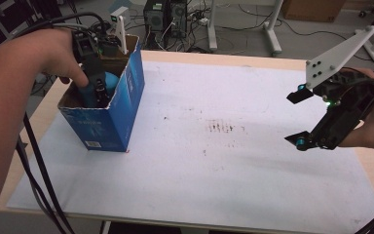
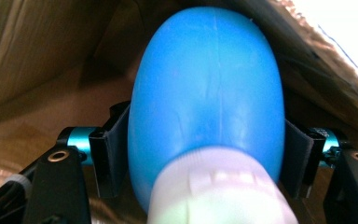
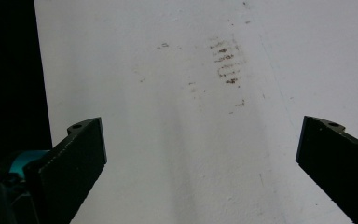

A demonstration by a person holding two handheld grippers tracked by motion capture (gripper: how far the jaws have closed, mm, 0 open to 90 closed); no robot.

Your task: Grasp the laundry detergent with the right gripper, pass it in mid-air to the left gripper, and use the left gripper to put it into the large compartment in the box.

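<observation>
Blue bottle [image 2: 207, 93], white cap [image 2: 216, 191] toward the camera, sits between the two jaws of the left tongs [image 2: 205, 158] inside the cardboard box [image 1: 126, 105]. Both black pads [image 2: 114, 154] lie against the bottle's sides, one on each flank, just above the cap, so the left tongs are clamped on the bottle. No gap visible between pad and plastic on either side. Brown inner walls of the box rise behind and around the bottle.

From above: left tongs [image 1: 99, 90] reach down into the open top of the box; a patch of the blue bottle [image 1: 111, 79] shows just beside them, below the rim. The box is blue outside and stands near the far left corner of the white sheet [image 1: 199, 165] covering the table.

Right tongs [image 1: 299, 119] are well apart from the box, at the right side of the sheet, jaws wide apart with nothing between them. In the right gripper view the tongs [image 3: 200, 158] look onto bare sheet; a cluster of brown smudges [image 3: 226, 65] lies ahead of them. From above the same smudges [image 1: 224, 127] sit between the two tongs.
</observation>
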